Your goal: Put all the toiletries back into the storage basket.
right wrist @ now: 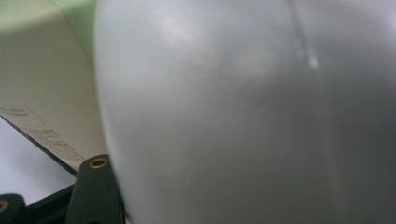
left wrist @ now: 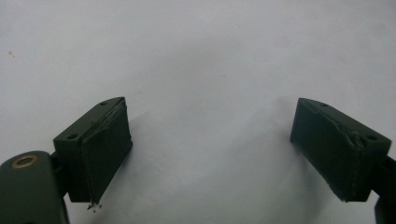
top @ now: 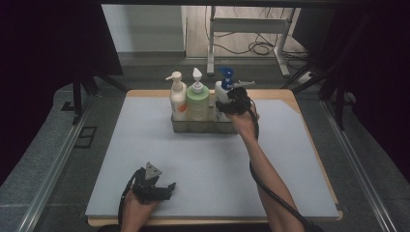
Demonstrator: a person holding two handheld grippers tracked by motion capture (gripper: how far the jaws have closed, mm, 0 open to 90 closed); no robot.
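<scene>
Three bottles stand in a row in the clear tray (top: pixel 180 126) at the far middle of our grey mat (top: pixel 212 164): a white and orange pump bottle (top: pixel 177 96), a green pump bottle (top: pixel 197 100), and a white spray bottle (top: pixel 222 92) with a blue trigger head at the right end. That spray bottle is the one we are working on. Our right gripper (top: pixel 226 107) is up against it, and in the right gripper view its pale curved wall (right wrist: pixel 243 121) sits so close to the camera that we see one black jaw hugging its left side and not the other. We judge the jaws to be closed around the bottle's body, though we cannot see the pads press.

Biggest risk, as we see it, is the tray itself. The bottles sit packed together, touching or nearly so, and a sideways tug could drag the tray across the mat or tip the green bottle into its neighbour. A straight lift looks safer.

Next comes the grip. The wall is smooth and rounded, so a loose hold could let the bottle slide or rotate, and a top-heavy trigger head would help it swing.

Smallest worry is our left gripper (top: pixel 153 189), resting on the near mat with jaws wide apart and nothing between them (left wrist: pixel 205 158). It steadies nothing, so the tray has no hold-down.
</scene>
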